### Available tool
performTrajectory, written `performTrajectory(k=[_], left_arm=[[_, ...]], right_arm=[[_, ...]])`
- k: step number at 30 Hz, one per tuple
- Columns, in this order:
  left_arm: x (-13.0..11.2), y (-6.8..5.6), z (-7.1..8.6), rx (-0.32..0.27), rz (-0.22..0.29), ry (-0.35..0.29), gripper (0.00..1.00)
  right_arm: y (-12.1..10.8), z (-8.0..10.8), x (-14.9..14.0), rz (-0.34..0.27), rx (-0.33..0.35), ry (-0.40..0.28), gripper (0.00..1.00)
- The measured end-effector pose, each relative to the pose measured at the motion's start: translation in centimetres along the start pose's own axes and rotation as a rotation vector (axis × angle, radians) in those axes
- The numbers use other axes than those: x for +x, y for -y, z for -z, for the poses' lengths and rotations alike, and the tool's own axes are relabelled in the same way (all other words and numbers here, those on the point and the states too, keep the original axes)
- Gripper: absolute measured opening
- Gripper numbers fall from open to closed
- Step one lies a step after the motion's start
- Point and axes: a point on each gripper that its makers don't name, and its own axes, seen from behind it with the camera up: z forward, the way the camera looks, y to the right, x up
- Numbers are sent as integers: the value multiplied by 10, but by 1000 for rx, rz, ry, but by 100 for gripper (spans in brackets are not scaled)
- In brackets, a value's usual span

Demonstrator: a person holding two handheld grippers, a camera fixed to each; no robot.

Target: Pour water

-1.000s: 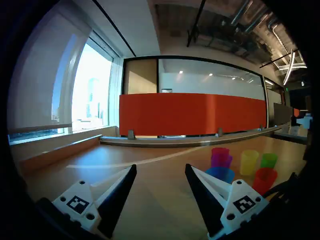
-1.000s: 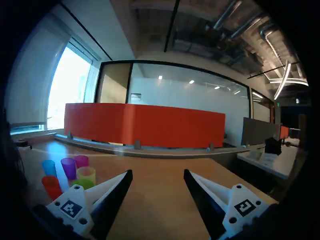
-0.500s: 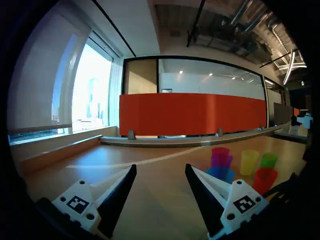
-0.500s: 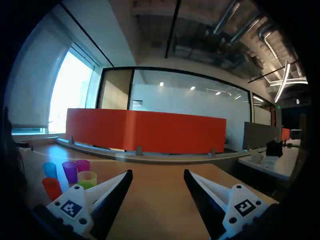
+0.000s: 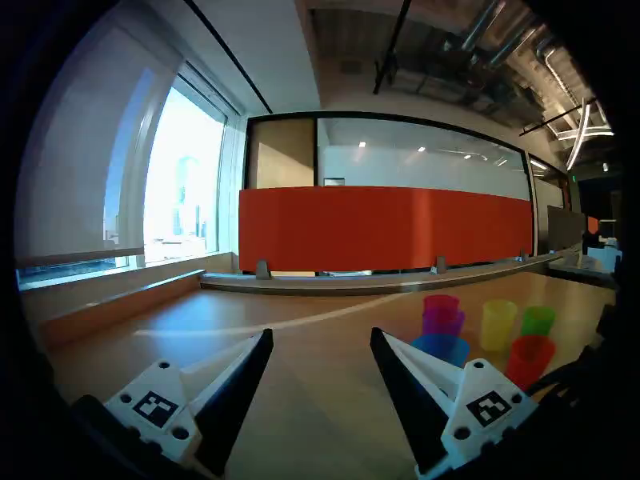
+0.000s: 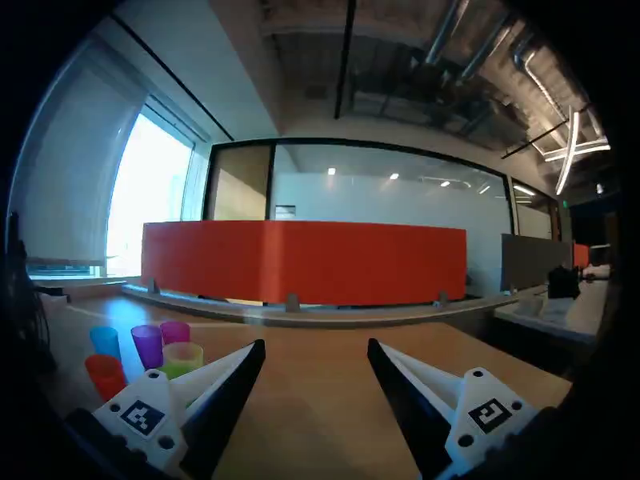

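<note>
Several translucent coloured cups stand grouped on the wooden table [image 5: 240, 320]. In the left gripper view they sit at the right: magenta cup [image 5: 441, 302], purple cup [image 5: 443, 322], blue cup [image 5: 441, 347], yellow cup [image 5: 498, 324], green cup [image 5: 538, 320], red cup [image 5: 530, 358]. My left gripper [image 5: 321, 336] is open over bare table, left of them. In the right gripper view the blue cup [image 6: 105, 342], purple cup [image 6: 147, 346], magenta cup [image 6: 174, 331], yellow cup [image 6: 182, 354] and red cup [image 6: 104, 374] sit at the lower left. My right gripper [image 6: 316, 342] is open and holds nothing; its left finger hides part of the group.
An orange partition [image 5: 384, 228] runs along the table's far edge on a grey rail [image 6: 320, 314]. A bright window [image 5: 180, 200] and a wooden ledge [image 5: 112, 304] lie to the left. Another desk [image 6: 560, 300] with dark items stands at the far right.
The right gripper's view has tipped up and swung slightly, so the partition and cups sit a little lower and further right. The left gripper has stayed still. Both remain open.
</note>
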Motion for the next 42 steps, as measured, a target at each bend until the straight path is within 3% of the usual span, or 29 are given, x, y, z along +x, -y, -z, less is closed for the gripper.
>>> performTrajectory(k=[18,24,32,42], left_arm=[[0,0,0,0,0,0,90],[-1,0,0,0,0,0,90],[0,0,0,0,0,0,98],[0,0,0,0,0,0,98]], right_arm=[[6,-12,-38,13,-20,47,99],[5,-15,-41,-33,-23,59,99],[6,-14,-40,-28,-18,56,99],[4,-10,-41,-30,-13,56,99]])
